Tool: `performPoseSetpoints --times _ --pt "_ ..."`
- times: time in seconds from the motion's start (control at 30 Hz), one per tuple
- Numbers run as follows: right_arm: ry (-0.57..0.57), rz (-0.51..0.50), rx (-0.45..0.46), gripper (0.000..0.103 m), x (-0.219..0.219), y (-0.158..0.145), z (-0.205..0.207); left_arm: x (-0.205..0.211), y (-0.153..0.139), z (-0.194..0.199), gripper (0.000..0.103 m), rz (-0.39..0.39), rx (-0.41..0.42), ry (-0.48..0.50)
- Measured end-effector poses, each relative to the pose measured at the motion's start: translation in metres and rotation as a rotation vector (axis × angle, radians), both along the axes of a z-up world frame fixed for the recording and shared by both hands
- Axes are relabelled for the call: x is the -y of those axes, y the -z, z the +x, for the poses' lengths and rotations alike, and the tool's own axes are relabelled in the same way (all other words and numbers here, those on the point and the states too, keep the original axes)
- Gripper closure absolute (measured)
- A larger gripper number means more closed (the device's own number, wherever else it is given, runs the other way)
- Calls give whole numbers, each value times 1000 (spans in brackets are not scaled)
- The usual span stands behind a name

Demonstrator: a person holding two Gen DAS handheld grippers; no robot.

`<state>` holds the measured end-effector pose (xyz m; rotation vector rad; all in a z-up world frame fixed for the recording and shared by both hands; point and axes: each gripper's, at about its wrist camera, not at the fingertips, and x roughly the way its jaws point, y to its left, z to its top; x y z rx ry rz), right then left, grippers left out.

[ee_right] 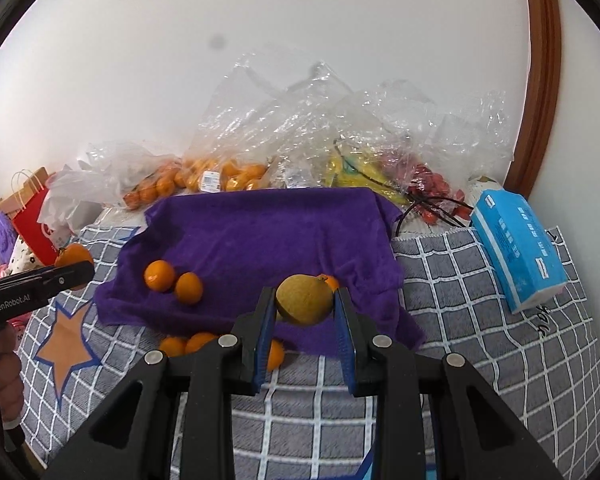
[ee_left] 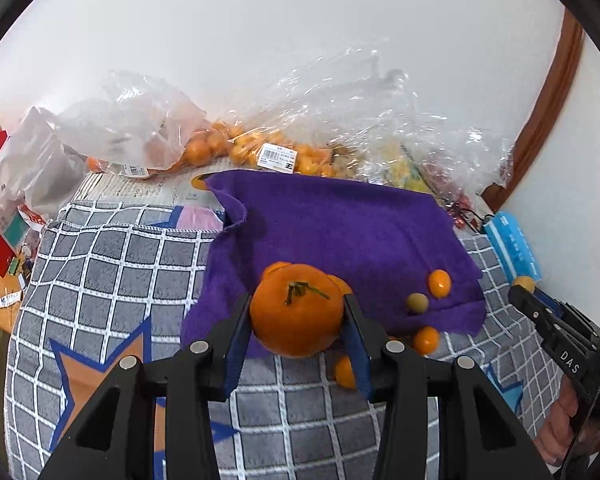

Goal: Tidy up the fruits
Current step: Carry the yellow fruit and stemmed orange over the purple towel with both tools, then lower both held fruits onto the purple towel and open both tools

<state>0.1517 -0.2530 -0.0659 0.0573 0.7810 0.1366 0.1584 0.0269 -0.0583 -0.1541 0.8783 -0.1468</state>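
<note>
My left gripper (ee_left: 296,312) is shut on a large orange mandarin (ee_left: 296,310) with a green stem, held above the near edge of the purple cloth (ee_left: 340,232). My right gripper (ee_right: 305,300) is shut on a yellow-green fruit (ee_right: 304,299) above the same purple cloth (ee_right: 268,232). Two small oranges (ee_right: 172,280) lie on the cloth's left part. Several more small oranges (ee_right: 192,344) lie on the checked blanket (ee_right: 440,320) by the cloth's front edge. In the left wrist view a small orange (ee_left: 439,283) and a greenish fruit (ee_left: 417,303) lie on the cloth.
Clear plastic bags of oranges (ee_right: 216,176), bananas (ee_right: 356,176) and red fruit (ee_right: 432,188) lie along the wall behind the cloth. A blue tissue pack (ee_right: 516,244) lies at the right. A red paper bag (ee_right: 36,220) stands at the left.
</note>
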Motion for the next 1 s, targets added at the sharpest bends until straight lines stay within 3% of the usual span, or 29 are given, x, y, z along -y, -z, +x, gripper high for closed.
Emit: performPoseSetpoints --times 0.5,1.0 --pt "36 -4 -71 74 25 50 52 -7 28 56 61 -30 -52 -28" --pt "10 -35 -94 74 22 82 70 38 55 107 61 -44 -78 16"
